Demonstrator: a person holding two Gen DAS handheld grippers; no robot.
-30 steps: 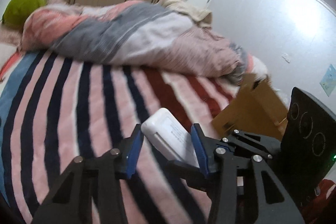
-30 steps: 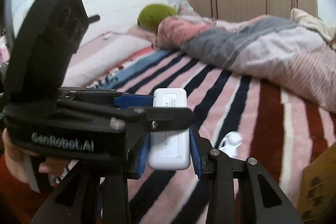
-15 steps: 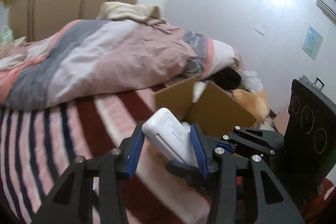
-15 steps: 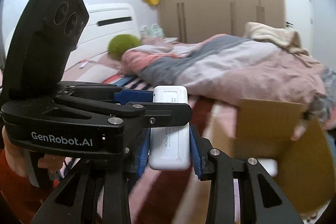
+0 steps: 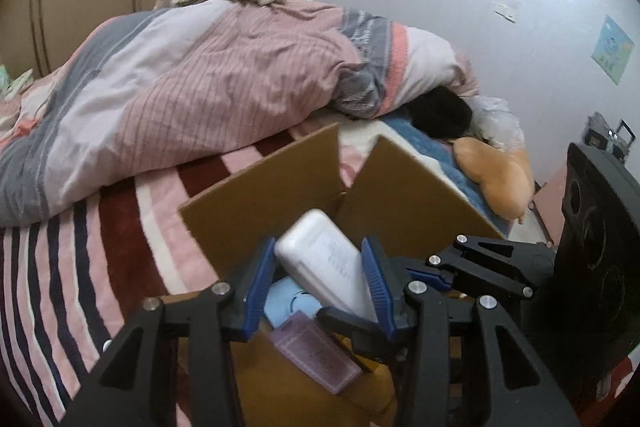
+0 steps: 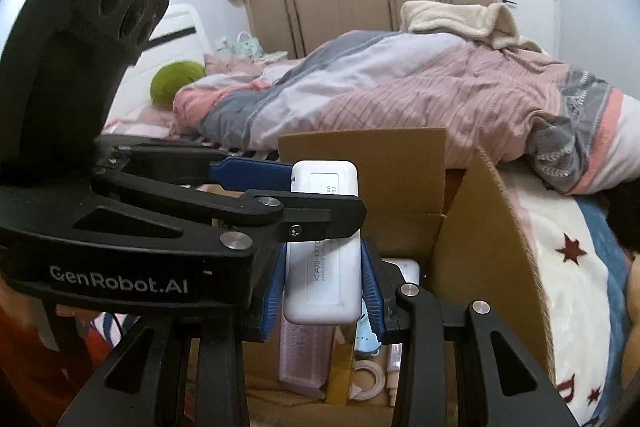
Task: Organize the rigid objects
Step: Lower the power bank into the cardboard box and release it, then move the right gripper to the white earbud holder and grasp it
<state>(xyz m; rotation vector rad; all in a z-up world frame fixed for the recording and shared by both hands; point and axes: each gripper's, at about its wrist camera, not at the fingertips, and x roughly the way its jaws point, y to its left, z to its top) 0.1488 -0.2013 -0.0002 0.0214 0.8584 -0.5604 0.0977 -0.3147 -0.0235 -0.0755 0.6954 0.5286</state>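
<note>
The charger (image 6: 322, 267) was a white, smooth, hard block with round corners and small grey print on a flat label. In the right view it stood upright in the middle, above the open box (image 6: 476, 239). Both tongs had hold of it. The right tongs (image 6: 324, 291) were closed on its lower half, one blue ribbed pad on each side. The left tongs (image 6: 280, 195) came in from 9 o'clock and pinched its top end.

In the left view the charger (image 5: 326, 263) leaned toward 11 o'clock between the blue pads of the left tongs (image 5: 320, 287), and the right tongs (image 5: 432, 279) reached in from 3 o'clock.

The box was plain brown cardboard with stiff flaps standing up. Inside it lay a pale pink see-through case (image 5: 316, 355), a light blue round thing (image 5: 292, 303), and a ring of tape (image 6: 370, 383) at 6 o'clock in the right view.

The box sat on a bed (image 5: 80, 267) with a fuzzy blanket in pink, white and dark stripes. A puffy, wrinkled quilt (image 5: 200, 75) was heaped at 12 o'clock. A soft orange pillow (image 5: 496, 175) lay at 3 o'clock.
</note>
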